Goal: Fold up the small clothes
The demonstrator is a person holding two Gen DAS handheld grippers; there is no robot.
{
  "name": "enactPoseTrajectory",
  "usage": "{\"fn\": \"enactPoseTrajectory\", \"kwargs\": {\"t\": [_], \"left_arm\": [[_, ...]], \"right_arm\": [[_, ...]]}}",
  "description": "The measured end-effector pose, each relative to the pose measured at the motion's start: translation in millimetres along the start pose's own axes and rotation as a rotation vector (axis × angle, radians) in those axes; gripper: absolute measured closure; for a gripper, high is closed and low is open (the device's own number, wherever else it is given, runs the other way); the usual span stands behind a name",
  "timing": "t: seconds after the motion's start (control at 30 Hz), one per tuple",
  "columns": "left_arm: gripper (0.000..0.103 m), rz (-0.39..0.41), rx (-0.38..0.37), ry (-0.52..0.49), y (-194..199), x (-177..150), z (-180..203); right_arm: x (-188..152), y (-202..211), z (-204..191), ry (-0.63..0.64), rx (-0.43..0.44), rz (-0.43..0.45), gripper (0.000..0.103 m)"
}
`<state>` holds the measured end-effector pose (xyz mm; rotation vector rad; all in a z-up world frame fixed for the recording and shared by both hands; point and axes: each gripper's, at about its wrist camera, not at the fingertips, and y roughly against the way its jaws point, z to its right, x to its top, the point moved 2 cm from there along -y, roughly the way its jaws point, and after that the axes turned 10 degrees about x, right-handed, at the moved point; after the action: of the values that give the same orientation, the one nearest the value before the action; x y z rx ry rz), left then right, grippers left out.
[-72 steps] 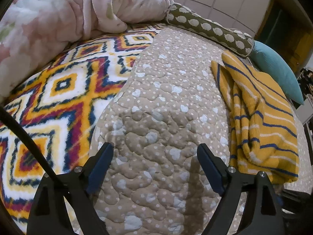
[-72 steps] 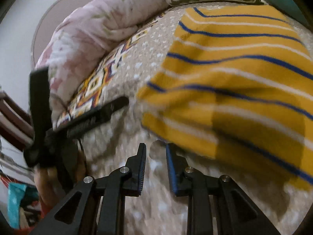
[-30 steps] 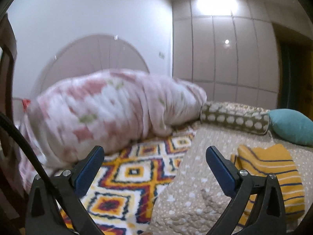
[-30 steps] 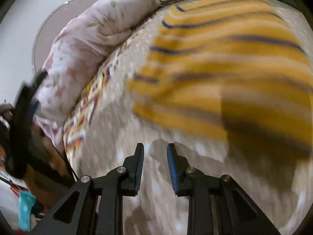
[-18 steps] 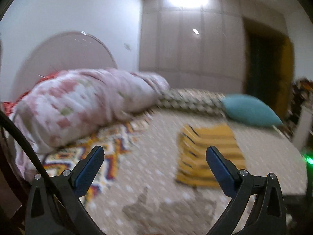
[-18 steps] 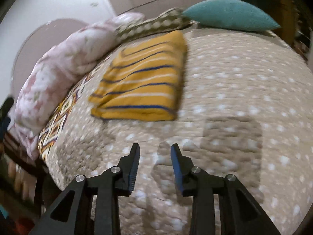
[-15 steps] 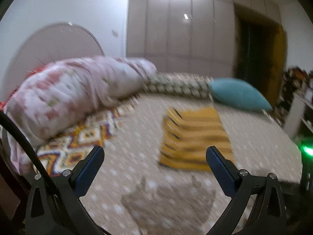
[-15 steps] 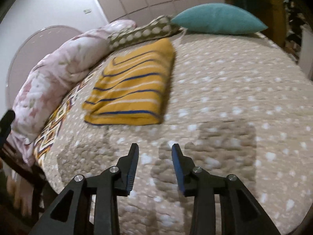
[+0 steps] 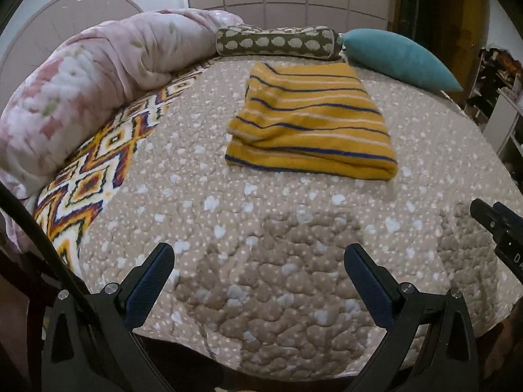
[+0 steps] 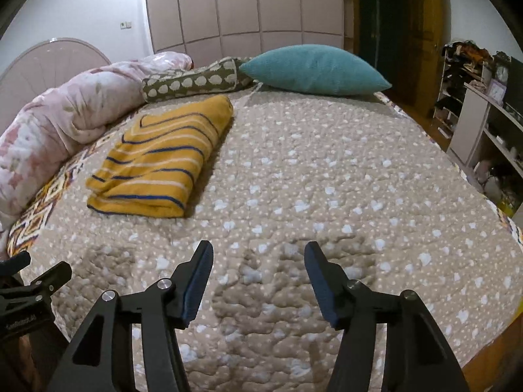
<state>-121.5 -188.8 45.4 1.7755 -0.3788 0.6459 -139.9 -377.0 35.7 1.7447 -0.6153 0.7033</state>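
Observation:
A yellow garment with blue and white stripes lies folded flat on the beige dotted bedspread; it also shows in the right wrist view. My left gripper is open and empty, held back near the bed's front edge, well short of the garment. My right gripper is open and empty, also near the front edge, to the right of the garment. Part of the right gripper's body shows at the right of the left wrist view, and the left gripper's body at the lower left of the right wrist view.
A rolled pink floral duvet lies along the left over a zigzag blanket. A spotted bolster and a teal pillow lie at the far end. Shelves stand right of the bed.
Both grippers have pulled back from the garment toward the bed's front edge. My right gripper, nearly shut before, has opened wide. The folded garment lies still.

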Motion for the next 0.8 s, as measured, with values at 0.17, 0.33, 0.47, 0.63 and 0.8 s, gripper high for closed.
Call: {"fn": "enactPoseTrajectory", "kwargs": {"t": [0.17, 0.33, 0.47, 0.63, 0.8], "left_arm": [[0.000, -0.003, 0.007, 0.007, -1, -2, -4], [0.000, -0.003, 0.008, 0.014, 0, -1, -7], [0.000, -0.005, 0.004, 0.009, 1, -1, -6], [0.000, -0.009, 0.000, -0.007, 0, -3, -3], [0.000, -0.009, -0.025, -0.012, 1, -4, 0]], "right_arm": [[-5, -12, -7, 0.005, 0.014, -0.034, 0.040], [-9, -17, -20, 0.052, 0.008, -0.051, 0.039], [-11, -19, -24, 0.072, 0.006, -0.060, 0.036], [-13, -22, -24, 0.067, 0.008, -0.070, 0.036], [-15, -24, -24, 0.067, 0.000, -0.080, 0.035]]}}
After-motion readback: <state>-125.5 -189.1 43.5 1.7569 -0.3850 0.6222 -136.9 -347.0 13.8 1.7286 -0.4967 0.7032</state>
